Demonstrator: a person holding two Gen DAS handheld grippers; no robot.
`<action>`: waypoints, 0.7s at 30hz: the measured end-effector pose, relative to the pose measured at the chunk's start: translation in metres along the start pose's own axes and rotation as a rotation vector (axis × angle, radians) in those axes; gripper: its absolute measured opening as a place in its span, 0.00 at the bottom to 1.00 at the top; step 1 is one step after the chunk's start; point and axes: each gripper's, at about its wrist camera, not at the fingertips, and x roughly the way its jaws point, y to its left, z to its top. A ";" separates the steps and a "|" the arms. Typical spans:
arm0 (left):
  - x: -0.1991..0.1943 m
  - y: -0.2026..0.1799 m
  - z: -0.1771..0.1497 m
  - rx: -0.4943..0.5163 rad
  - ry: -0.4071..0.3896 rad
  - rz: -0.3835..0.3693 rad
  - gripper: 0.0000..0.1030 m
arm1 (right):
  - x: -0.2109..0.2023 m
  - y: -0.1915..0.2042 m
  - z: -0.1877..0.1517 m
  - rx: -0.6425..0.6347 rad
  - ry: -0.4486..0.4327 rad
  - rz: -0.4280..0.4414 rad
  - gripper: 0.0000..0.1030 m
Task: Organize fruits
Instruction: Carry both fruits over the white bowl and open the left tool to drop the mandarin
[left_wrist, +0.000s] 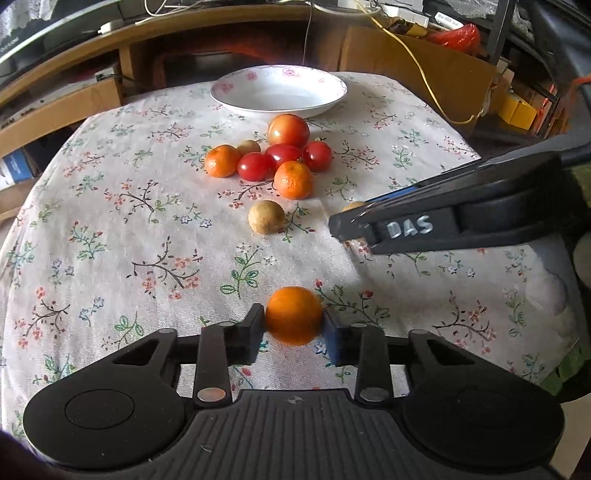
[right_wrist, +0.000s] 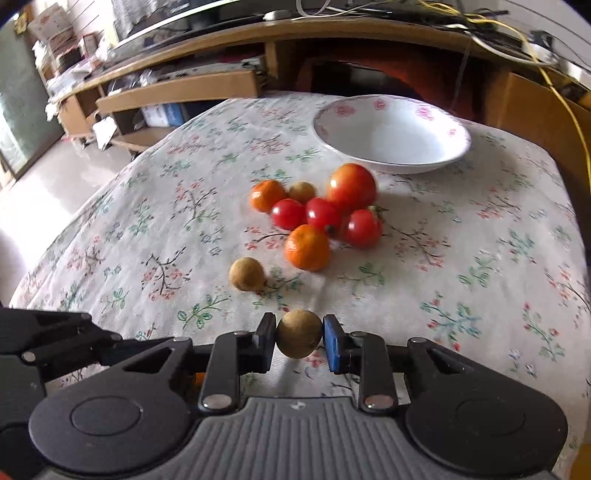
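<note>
My left gripper (left_wrist: 294, 318) is shut on an orange tangerine (left_wrist: 294, 310) just above the floral tablecloth (left_wrist: 110, 229). My right gripper (right_wrist: 299, 338) is shut on a small round brown fruit (right_wrist: 299, 332), also near the cloth. In the left wrist view the right gripper (left_wrist: 343, 227) reaches in from the right. A pile further back holds a large tomato (left_wrist: 288, 129), three cherry tomatoes (left_wrist: 254, 166), two tangerines (left_wrist: 293, 180) and a brown fruit (left_wrist: 248, 146). Another brown fruit (left_wrist: 266, 216) lies alone in front of the pile. An empty white bowl (left_wrist: 341, 90) with pink flowers stands behind it.
The table is rounded, and its cloth falls away at the left and right edges. Behind it stand a wooden shelf unit (right_wrist: 177, 88), cardboard boxes (left_wrist: 417, 62) and a hanging yellow cable (left_wrist: 424, 77). Bare floor (right_wrist: 44, 177) shows at the left.
</note>
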 end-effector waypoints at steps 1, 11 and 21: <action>0.000 0.000 0.001 -0.008 0.002 -0.006 0.39 | -0.003 -0.003 0.000 0.011 -0.006 0.001 0.27; -0.003 0.000 0.020 -0.008 -0.029 -0.008 0.39 | -0.022 -0.014 0.009 0.047 -0.052 -0.016 0.27; 0.010 0.020 0.088 -0.023 -0.114 0.005 0.39 | -0.024 -0.032 0.050 0.061 -0.103 -0.032 0.27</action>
